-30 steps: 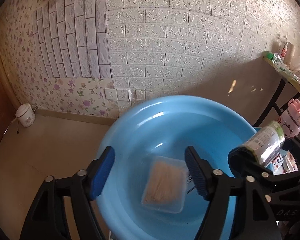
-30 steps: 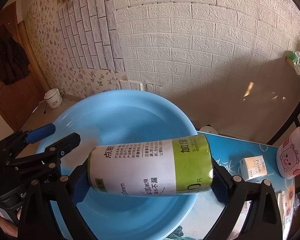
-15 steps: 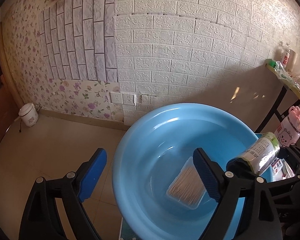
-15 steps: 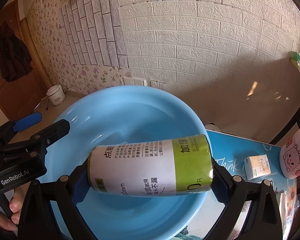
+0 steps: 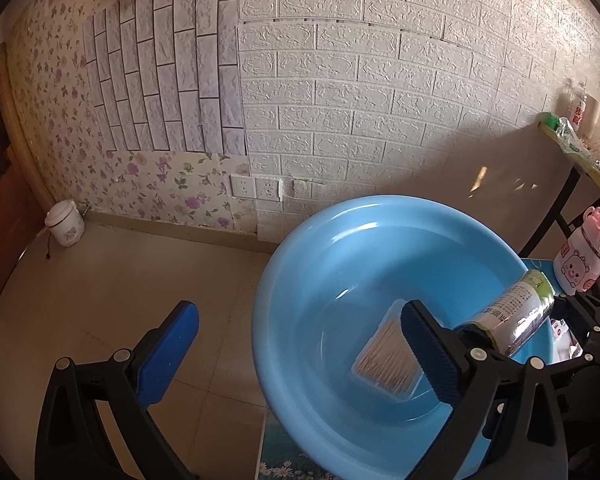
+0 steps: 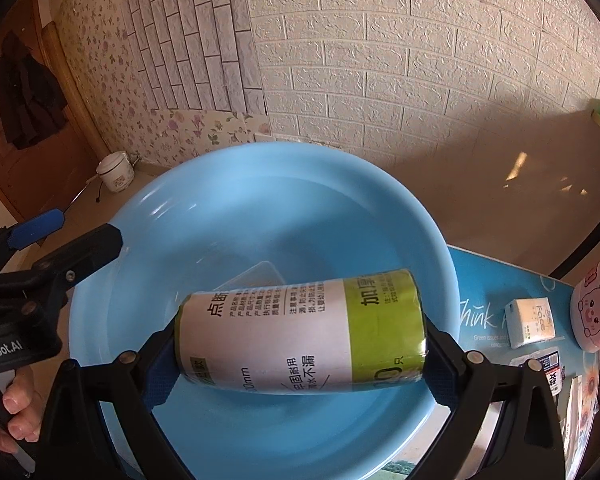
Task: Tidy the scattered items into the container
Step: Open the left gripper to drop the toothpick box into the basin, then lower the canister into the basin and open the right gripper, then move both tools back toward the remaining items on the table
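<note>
Blue plastic fills both views: the basin sits on the surface with a clear box of cotton swabs already lying on its floor. The right gripper holds the roll of bags crosswise over the basin's near half, its fingers pressed on the roll's two ends. The left gripper hangs at the basin's left rim with nothing between its fingers, which are opening and already stand wide; one lies over the floor, the other over the bowl.

The risk, as I judge it, is in the release. The roll is round, so dropped from this height it could bounce or roll, perhaps striking the swab box, whose lid state I cannot tell. A tissue pack and other small packets stay out on the surface at the right of the frame, beside a pink bottle.

Both grippers tilt steeply downward into the bowl; a hand grips the left handle at lower left.
</note>
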{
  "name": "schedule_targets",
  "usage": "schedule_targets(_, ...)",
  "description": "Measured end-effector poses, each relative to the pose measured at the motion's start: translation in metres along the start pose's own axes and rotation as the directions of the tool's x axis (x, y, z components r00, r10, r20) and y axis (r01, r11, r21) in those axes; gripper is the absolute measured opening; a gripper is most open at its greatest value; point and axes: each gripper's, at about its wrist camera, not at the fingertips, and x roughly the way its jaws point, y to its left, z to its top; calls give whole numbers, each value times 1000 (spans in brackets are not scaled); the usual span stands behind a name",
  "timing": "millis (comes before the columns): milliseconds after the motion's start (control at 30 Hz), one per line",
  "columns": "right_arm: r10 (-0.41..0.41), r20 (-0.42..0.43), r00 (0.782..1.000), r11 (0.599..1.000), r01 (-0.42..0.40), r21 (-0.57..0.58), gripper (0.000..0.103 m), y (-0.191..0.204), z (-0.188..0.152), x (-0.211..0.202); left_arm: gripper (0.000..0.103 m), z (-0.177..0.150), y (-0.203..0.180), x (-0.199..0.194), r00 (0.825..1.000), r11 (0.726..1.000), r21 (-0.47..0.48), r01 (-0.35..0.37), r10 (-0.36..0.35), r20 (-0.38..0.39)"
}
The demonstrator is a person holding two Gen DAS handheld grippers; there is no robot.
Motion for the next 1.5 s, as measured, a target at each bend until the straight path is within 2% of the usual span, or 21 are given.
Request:
schedule_targets(200, 30, -16, 999, 1000, -29, 4, 99, 0, 1, 1, 103, 0, 3, -6, 1000, 1000, -11, 3, -2, 9)
schedule_targets(400, 5, -17, 1000, 1000, -5, 9, 99, 0, 2, 0, 103, 2, 7, -11, 1000, 1000, -16, 9, -9, 14)
schedule_targets(567, 53, -27, 998, 998, -52, 39, 103, -5, 3, -1, 103, 3, 8, -18, 1000, 1000, -21, 8, -7, 23)
schedule_targets(833, 8, 130, 991, 1000, -11, 21, 103, -5, 9, -34, 103, 5, 10, -33, 999, 999, -34, 11, -9, 44)
schedule_targets(1033, -2, 286, 958, 999, 15, -43, 103, 2, 4, -68, 103, 6, 11, -49, 997, 998, -56, 20, -16, 70)
schedule_targets(1333, 12, 345, 939, 994, 27, -108, 103, 11, -6, -109, 103, 4, -9, -76, 994, 999, -18, 27, -24, 106)
schedule_targets(1500, -20, 401, 916, 995, 55, -77, 103, 6, -18, -140, 103, 3, -19, -87, 993, 999, -8, 34, -33, 115)
